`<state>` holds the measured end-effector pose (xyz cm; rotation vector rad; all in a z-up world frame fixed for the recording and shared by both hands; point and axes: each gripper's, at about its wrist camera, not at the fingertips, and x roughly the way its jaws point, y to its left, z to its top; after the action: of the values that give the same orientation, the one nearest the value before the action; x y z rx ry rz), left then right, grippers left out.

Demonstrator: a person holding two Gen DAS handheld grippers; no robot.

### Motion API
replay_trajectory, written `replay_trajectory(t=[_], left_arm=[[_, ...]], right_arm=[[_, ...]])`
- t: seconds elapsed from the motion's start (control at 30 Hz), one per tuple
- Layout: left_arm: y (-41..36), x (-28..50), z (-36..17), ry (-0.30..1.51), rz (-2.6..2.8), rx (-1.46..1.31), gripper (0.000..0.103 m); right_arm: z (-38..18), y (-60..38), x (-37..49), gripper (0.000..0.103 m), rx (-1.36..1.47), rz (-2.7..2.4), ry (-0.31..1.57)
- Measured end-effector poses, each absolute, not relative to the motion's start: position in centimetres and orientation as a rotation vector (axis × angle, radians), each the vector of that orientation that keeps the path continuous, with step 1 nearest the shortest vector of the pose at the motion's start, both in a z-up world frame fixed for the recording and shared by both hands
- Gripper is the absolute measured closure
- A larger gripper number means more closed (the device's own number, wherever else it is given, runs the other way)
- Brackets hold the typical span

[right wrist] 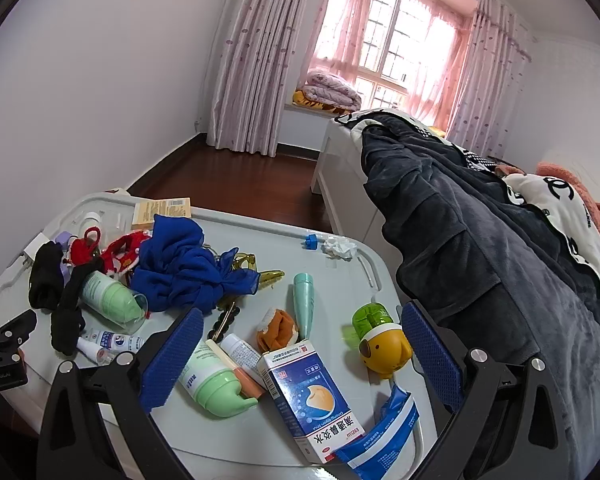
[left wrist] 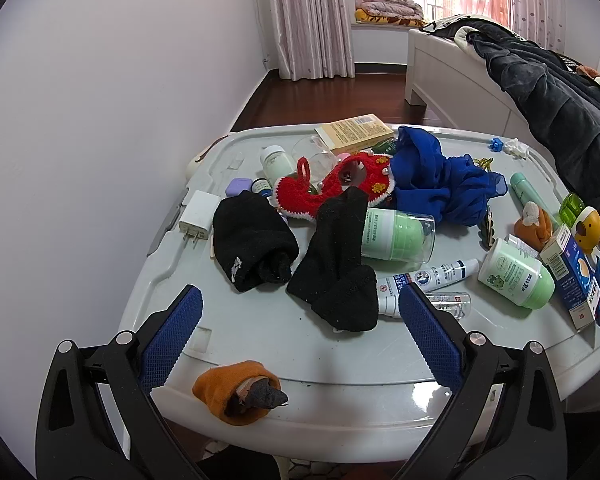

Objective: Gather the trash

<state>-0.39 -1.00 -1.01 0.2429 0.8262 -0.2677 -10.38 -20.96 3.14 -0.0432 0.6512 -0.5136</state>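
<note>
A cluttered grey plastic lid serves as the table [left wrist: 340, 364] [right wrist: 340, 264]. A crumpled white tissue [left wrist: 515, 147] [right wrist: 340, 248] lies at its far right corner beside a small blue clip [right wrist: 310, 241]. A blue and white box [right wrist: 312, 396] [left wrist: 572, 276] and a torn blue wrapper [right wrist: 384, 432] lie at the near right. My left gripper [left wrist: 300, 308] is open and empty above two black socks [left wrist: 332, 264]. My right gripper [right wrist: 302, 340] is open and empty above the box.
Blue scarf [left wrist: 440, 176], red knitted piece [left wrist: 332, 188], green bottles [left wrist: 396, 234] [right wrist: 216, 384], tubes, white charger [left wrist: 196, 216], orange sock [left wrist: 236, 392] at the near edge, yellow toy [right wrist: 384, 350]. A bed with dark blanket [right wrist: 480, 240] stands right; white wall left.
</note>
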Motion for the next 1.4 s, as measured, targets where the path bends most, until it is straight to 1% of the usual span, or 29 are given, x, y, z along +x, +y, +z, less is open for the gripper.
replay_trajectory(t=[0.43,0.6,0.73,0.9,0.97,1.03,1.1,1.13,1.17,1.27,1.33,1.4], left_arm=[[-0.9,-0.3,-0.9,0.822,-0.261,0.243,0.007],[0.5,0.4,-0.4,0.8,-0.205,0.231,0.007],[2.1,1.2,-0.4,0.812,-0.184,0.2,0.007],[2.4,0.9,-0.3,0.823,-0.206,0.182,0.007],[2.1,0.7,-0.4,0.83,-0.231,0.185,0.007],[1.9,0.5,-0.5,0.832,-0.243,0.189,0.007],[2.2,0.6,-0.6,0.837,-0.249,0.186,0.007],[2.4,0.6,-0.6,0.841,-0.249,0.179,0.007],[2.8,0.7,-0.6,0.844,-0.246,0.171,0.007],[4.1,1.1,-0.6,0.851,-0.226,0.14,0.007],[5.0,1.5,-0.6,0.854,-0.207,0.121,0.007],[6.0,1.9,-0.7,0.865,-0.2,0.096,0.007]], right_arm=[[2.7,-21.2,-10.4,0.005,-0.036,-0.481,0.671],[0.5,-21.4,-10.9,0.005,0.018,-0.318,0.716],[-1.6,-19.8,-10.9,0.005,-0.054,-0.231,0.753],[-4.1,-17.6,-7.9,0.005,-0.114,-0.155,0.823],[-5.4,-16.7,-6.6,0.009,-0.174,-0.16,0.86],[-6.7,-16.3,-5.5,0.027,-0.218,-0.168,0.903],[-8.2,-16.3,-4.4,0.038,-0.257,-0.189,0.959],[-8.9,-16.5,-4.0,0.04,-0.258,-0.197,0.985],[-8.9,-16.8,-3.9,0.041,-0.241,-0.189,0.972],[-8.7,-17.7,-3.7,0.043,-0.177,-0.184,0.966],[-8.5,-17.6,-3.6,0.047,-0.152,-0.18,0.967],[-7.6,-17.2,-3.9,0.048,-0.132,-0.163,0.947]])
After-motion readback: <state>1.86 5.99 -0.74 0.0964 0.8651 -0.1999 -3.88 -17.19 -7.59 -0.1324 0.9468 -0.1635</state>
